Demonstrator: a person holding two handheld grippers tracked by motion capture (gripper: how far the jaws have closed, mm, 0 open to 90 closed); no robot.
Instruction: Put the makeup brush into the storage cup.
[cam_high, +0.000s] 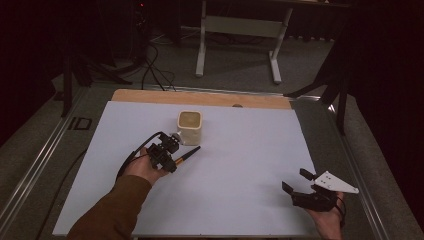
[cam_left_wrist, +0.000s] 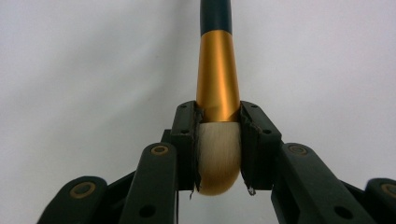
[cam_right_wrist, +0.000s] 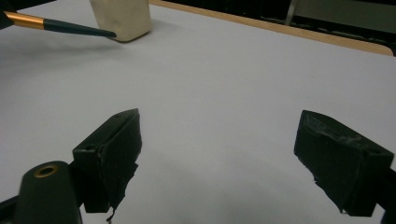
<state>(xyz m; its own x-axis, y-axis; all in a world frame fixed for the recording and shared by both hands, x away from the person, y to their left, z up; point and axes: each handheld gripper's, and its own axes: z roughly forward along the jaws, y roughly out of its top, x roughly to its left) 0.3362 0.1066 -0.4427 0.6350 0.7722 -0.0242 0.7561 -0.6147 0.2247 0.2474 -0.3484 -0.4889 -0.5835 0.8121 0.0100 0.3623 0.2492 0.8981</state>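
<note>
We start with the worktop (cam_high: 240, 170), covered by a pale sheet, and take the cream square cup (cam_high: 190, 127) standing toward its far side as our landmark. Just on the near side of that cup, to its left, our left hand-held gripper (cam_high: 167, 156) has its jaws closed on a makeup brush (cam_high: 186, 155); in the left gripper view the pads pinch the brush (cam_left_wrist: 218, 140) right where the pale bristle head meets the gold ferrule, so the bristles sit squeezed between the jaws and the dark handle points away from us. In the high view that handle tip reaches toward the cup's near corner without touching it, as far as we can tell. Well apart from the cup, off to its right and nearer us, our right hand-held gripper (cam_high: 298, 179) hovers above the bare sheet with its jaws spread wide and nothing between them (cam_right_wrist: 219, 154). We judge the step in hand to be carrying the brush to the cup. The next move calls for lifting the brush, tipping it upright handle-first over the cup's open mouth, and lowering it before we let the jaws part.
</note>
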